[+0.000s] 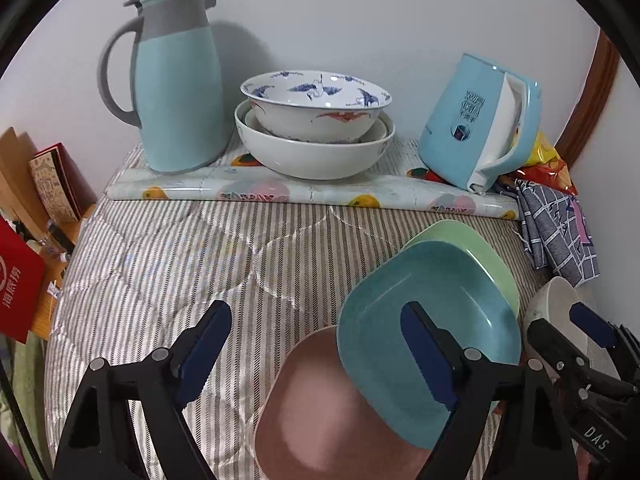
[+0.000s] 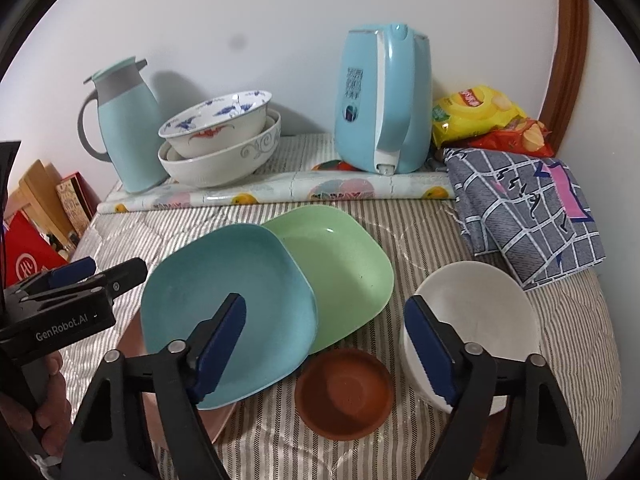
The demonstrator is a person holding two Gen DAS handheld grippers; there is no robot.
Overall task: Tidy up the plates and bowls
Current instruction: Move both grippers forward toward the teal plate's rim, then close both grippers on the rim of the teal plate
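Observation:
A teal plate (image 1: 424, 320) (image 2: 232, 304) lies tilted, overlapping a pink plate (image 1: 320, 412) and a green plate (image 1: 476, 252) (image 2: 340, 264). A small brown dish (image 2: 344, 392) sits in front of them. A white bowl (image 2: 476, 320) (image 1: 556, 304) stands at the right. My left gripper (image 1: 320, 356) is open above the pink plate, its right finger over the teal plate. My right gripper (image 2: 332, 344) is open, its left finger over the teal plate, its right finger at the white bowl's near rim. Nested bowls (image 1: 316, 128) (image 2: 220, 136) stand at the back.
A teal thermos jug (image 1: 176, 84) (image 2: 124, 124) and a blue kettle (image 1: 480, 120) (image 2: 384, 100) flank the nested bowls on a rolled patterned mat (image 1: 312, 192). A checked cloth (image 2: 524, 208) and snack bags (image 2: 480, 116) lie at the right. Boxes (image 1: 52, 184) stand left of the striped surface (image 1: 180, 256).

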